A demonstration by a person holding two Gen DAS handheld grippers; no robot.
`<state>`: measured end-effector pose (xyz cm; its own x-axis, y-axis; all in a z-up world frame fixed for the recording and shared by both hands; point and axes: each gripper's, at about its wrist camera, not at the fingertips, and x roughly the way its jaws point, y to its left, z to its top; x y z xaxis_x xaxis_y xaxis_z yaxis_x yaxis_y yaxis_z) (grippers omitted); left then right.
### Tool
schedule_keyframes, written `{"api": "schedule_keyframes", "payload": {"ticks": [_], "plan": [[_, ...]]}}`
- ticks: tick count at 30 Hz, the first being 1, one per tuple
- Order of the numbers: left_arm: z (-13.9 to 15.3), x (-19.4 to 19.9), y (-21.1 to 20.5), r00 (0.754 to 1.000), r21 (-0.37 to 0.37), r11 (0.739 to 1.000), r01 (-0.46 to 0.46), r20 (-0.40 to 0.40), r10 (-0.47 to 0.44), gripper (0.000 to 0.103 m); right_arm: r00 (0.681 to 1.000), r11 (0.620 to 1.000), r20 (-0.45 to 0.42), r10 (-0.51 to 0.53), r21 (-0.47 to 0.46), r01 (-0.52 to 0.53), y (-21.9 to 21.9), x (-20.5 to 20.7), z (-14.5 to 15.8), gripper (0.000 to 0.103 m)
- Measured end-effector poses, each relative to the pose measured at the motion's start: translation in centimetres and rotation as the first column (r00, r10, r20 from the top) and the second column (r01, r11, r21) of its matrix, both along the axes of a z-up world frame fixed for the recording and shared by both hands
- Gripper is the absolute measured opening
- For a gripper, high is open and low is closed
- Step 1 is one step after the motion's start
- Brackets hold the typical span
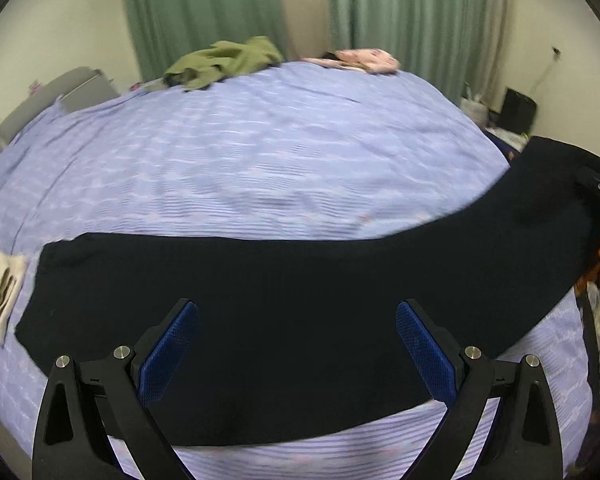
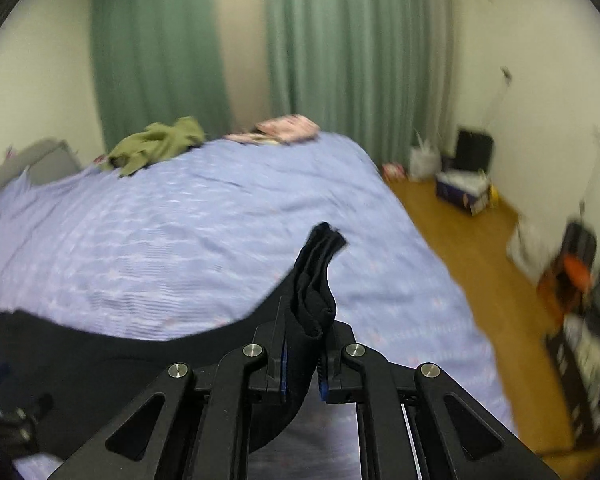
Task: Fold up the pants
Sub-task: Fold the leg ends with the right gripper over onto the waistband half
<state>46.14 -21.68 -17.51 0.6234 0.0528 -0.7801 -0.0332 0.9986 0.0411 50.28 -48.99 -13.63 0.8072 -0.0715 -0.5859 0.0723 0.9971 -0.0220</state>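
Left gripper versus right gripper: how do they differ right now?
The left gripper is open, its blue pads spread wide with nothing between them; the right gripper is shut on a bunched end of the black pants. The left gripper hangs over the part of the pants lying flat on the lavender bedspread; the right gripper has its end lifted off the bed. Both are black with blue pads.

Middle of the bed [image 1: 260, 152] is wide open; green clothes [image 1: 224, 62] and pink bundle [image 1: 368, 58] crowd the far edge.
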Motion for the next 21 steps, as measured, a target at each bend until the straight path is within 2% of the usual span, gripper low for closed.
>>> {"api": "schedule_keyframes", "payload": {"ticks": [7, 12, 16, 21], "plan": [[2.3, -1.1, 10.9, 0.996, -0.01, 0.996, -0.089, 0.007, 0.089, 0.101, 0.989, 0.977, 0.031, 0.147, -0.161, -0.14, 12.0, -1.2, 3.1, 0.01], [2.1, -2.0, 18.1, 0.99, -0.035, 0.99, -0.139, -0.008, 0.139, 0.101, 0.97, 0.94, -0.006, 0.244, -0.243, -0.238, 21.0, -1.2, 2.4, 0.01], [0.3, -1.9, 22.6, 0.99, -0.056, 0.989, -0.138, -0.033, 0.136, 0.101, 0.947, 0.91, -0.061, 0.315, -0.265, -0.319, 28.2, -1.0, 0.2, 0.01], [-4.1, -1.0, 26.4, 0.988, -0.027, 0.993, -0.118, -0.106, 0.114, 0.101, 0.908, 0.89, -0.203, 0.365, -0.21, -0.405, 35.7, 0.7, -7.1, 0.01]]}}
